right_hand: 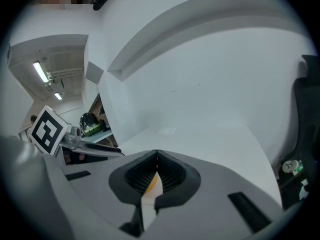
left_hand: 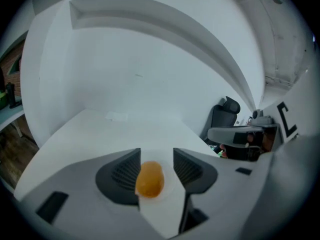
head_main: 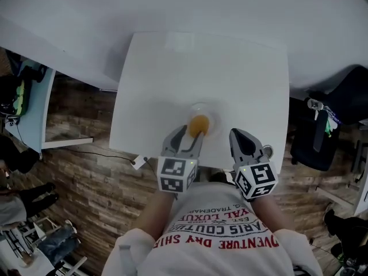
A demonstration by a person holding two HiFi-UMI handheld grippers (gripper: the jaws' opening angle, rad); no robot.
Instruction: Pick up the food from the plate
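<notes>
An orange oval piece of food (head_main: 198,125) lies on a small pale plate (head_main: 212,115) near the front edge of the white table (head_main: 172,68). My left gripper (head_main: 192,134) is open and straddles the food. In the left gripper view the food (left_hand: 150,179) sits between the dark ribbed pads, close against the left pad (left_hand: 126,173), with a gap to the right one. My right gripper (head_main: 236,134) hovers just right of the plate with its jaws shut and nothing in them. In the right gripper view its tips (right_hand: 157,157) meet, and a sliver of the food (right_hand: 151,184) shows below them.
The table's front edge runs just under both grippers. A dark office chair (head_main: 313,137) stands to the right of the table, and a light blue desk (head_main: 34,108) stands on the left over wooden flooring. A white wall rises behind the table.
</notes>
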